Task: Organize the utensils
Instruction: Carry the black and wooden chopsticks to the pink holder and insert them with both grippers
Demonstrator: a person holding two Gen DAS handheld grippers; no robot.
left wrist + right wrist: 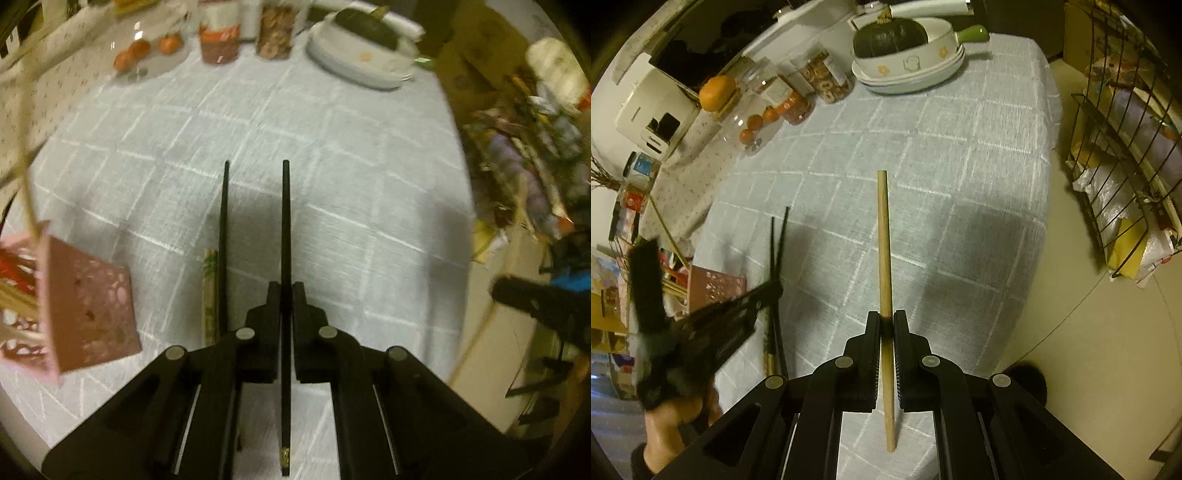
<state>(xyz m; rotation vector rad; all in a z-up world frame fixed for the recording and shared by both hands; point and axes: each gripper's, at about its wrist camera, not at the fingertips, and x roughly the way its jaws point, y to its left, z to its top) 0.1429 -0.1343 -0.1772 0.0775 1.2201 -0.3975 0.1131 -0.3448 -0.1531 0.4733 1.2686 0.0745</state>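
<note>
1. Left wrist view: left gripper [285, 291] is clamped tight on 1 thin black chopstick [285, 221], which runs straight out between the pads, tip over the pale grey checked tablecloth [351, 155].
2. A 2nd black chopstick [222, 236] lies on the cloth just left of the held one, w/ a tan patterned stick [209, 291] beside it.
3. Pink cut-out utensil box [88, 306] sits at the left edge, wooden sticks inside; view is blurred.
4. Right wrist view: right gripper [886, 325] is closed on a plain round wooden chopstick [884, 240], pointing up the frame above the cloth.
5. Left gripper shows at lower left, blurred, a black chopstick in its tip; the pink box is just behind it.
6. White dishes w/ a dark green squash [890, 37] stand at the far table end.
</note>
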